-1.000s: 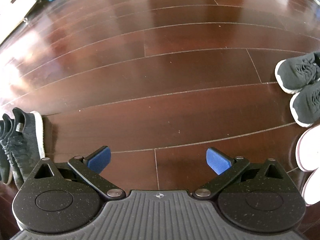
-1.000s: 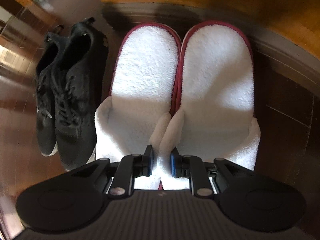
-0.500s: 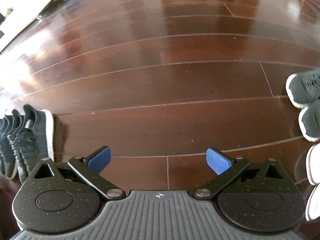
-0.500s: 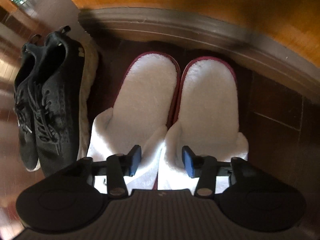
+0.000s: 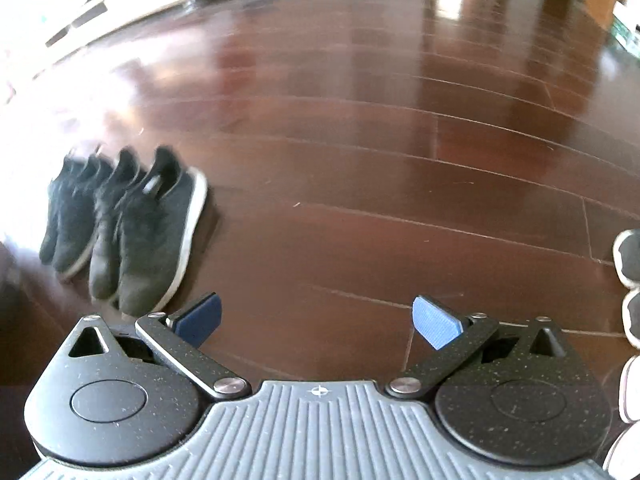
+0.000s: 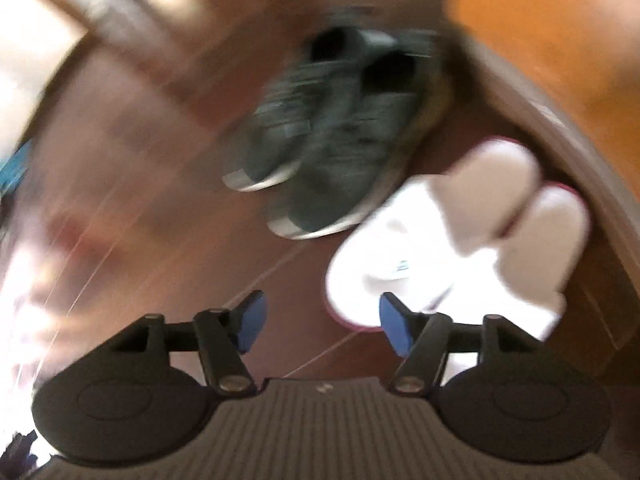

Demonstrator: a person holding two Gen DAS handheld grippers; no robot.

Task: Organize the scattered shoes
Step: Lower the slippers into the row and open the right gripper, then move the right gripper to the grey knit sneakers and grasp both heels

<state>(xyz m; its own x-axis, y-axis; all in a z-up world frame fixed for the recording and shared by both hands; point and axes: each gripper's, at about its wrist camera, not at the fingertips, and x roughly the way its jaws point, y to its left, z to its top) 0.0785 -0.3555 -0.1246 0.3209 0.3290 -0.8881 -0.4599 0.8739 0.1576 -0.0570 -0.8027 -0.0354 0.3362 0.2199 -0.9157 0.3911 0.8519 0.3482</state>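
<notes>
**Observer 1:** Left hand-held gripper [image 5: 316, 318] hangs over bare floor [image 5: 360, 168], jaws spread wide, nothing between them. Dark sneakers [image 5: 132, 232], two pairs side by side, lie ahead and to its left on the boards. Toes point back toward the camera, heels away, so the long axes run roughly along the gripper's line of sight, leaning a little to the right at the far end.

**Observer 2:** And the right one?

**Observer 1:** Right hand-held gripper [image 6: 322, 322] also parted and empty. View is badly smeared. White slippers [image 6: 472, 236] sit just ahead and to its right, against the baseboard [image 6: 532, 112]; a grey sneaker pair [image 6: 332, 152] rests beside them, to their left, heels toward the wall.

**Observer 2:** Those look placed already.

**Observer 1:** Probably, judging by how they line up along the wall. If the dark sneakers need shifting, the left gripper is the nearer one. It would have to swing left and down, then close across the width of a shoe, not along its length.

**Observer 2:** Anything at the right rim of the left view?

**Observer 1:** Slivers of shoe toes, too clipped to identify.
</notes>
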